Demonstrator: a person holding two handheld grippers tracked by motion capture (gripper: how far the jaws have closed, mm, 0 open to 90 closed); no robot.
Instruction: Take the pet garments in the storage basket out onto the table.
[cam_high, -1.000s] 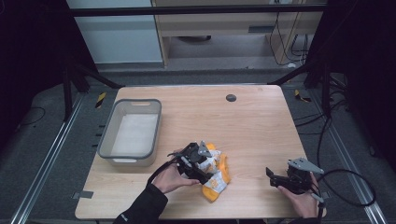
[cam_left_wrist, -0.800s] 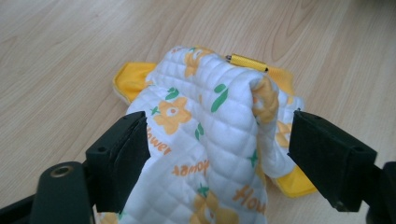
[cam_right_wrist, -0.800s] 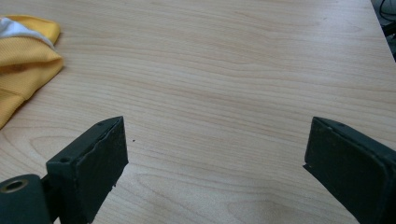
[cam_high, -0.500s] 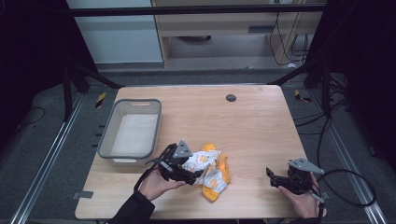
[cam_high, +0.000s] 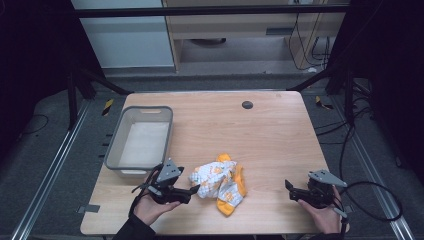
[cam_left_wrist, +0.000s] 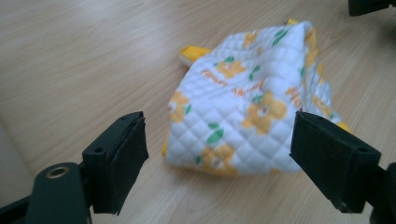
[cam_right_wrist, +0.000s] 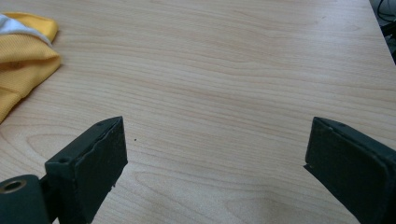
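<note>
In the high view, the person's left hand (cam_high: 150, 207) is lying low near the table's (cam_high: 270, 125) front edge, pointing the left gripper (cam_high: 194, 190) sideways at the cloth (cam_high: 218, 180). Its jaws have just been opening and are standing wide, their tips just beside the crumpled bundle, which is sitting near the front middle. A grey bin (cam_high: 141, 137) is resting behind that hand. The right hand (cam_high: 325, 217) is holding the right gripper (cam_high: 288, 189) level at the front right, well apart from the cloth.

In the left gripper view, the jaws are gaping around nothing, the quilted white cloth (cam_left_wrist: 247, 107) with orange flowers lying just ahead. Orange lettering is showing on it, too blurred to read.

In the right gripper view, the jaws are spreading wide over bare wood (cam_right_wrist: 224, 70), with a yellow edge of cloth (cam_right_wrist: 23, 51) at the far left.
</note>
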